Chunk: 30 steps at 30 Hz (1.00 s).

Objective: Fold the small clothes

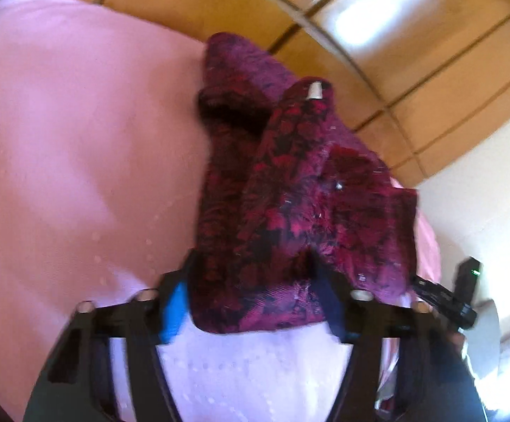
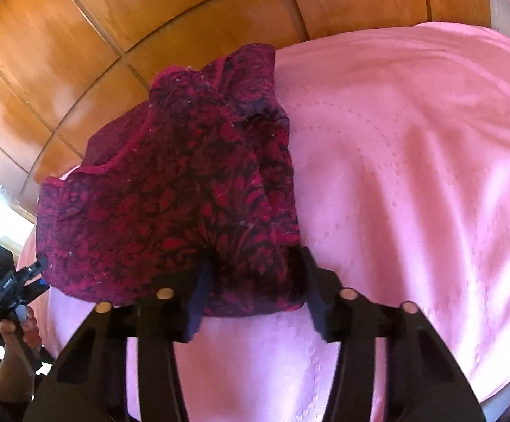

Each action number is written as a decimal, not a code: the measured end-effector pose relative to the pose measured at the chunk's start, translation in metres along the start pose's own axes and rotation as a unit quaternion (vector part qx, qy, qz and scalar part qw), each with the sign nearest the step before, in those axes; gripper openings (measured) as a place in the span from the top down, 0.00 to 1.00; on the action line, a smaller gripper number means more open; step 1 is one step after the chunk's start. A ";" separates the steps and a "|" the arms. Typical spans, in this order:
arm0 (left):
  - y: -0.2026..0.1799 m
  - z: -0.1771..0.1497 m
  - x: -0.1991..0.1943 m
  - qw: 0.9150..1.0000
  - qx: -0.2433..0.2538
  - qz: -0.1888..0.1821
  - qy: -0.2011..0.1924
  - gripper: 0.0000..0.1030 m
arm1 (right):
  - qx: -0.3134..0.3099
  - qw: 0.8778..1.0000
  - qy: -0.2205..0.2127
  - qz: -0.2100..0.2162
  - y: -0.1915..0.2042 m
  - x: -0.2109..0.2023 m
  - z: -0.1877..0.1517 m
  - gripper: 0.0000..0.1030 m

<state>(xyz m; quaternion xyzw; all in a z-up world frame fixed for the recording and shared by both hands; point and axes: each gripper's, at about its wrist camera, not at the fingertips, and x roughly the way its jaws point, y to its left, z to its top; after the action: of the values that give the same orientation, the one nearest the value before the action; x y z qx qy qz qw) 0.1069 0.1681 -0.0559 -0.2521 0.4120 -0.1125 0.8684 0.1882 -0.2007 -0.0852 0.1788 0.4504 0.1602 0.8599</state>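
Note:
A small dark red garment [image 1: 290,197] with a black leaf print lies crumpled on a pink sheet [image 1: 79,140]. My left gripper [image 1: 251,277] has its fingers on either side of the garment's near edge, with cloth between them. In the right wrist view the same garment [image 2: 170,197] lies on the pink sheet [image 2: 413,176], and my right gripper [image 2: 255,281] likewise straddles its near edge with cloth bunched between the fingers. Both grippers look closed on the fabric. The fingertips are hidden under the cloth.
Wooden cabinet doors [image 1: 395,52] stand behind the bed, also in the right wrist view [image 2: 114,35]. The other gripper's camera mount [image 1: 459,292] shows at the right edge, and in the right wrist view [image 2: 5,281] at the left edge with a hand.

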 end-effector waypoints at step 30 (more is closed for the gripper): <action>-0.036 -0.085 -0.098 0.997 0.075 0.034 0.003 0.67 | 0.009 0.999 0.025 0.019 0.003 -0.084 -0.063 0.65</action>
<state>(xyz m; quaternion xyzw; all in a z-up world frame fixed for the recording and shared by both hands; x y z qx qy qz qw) -0.0202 0.1475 -0.0175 -0.1717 0.4129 -0.1144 0.8871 0.0897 -0.2249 -0.0572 0.1908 0.4694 0.1772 0.8437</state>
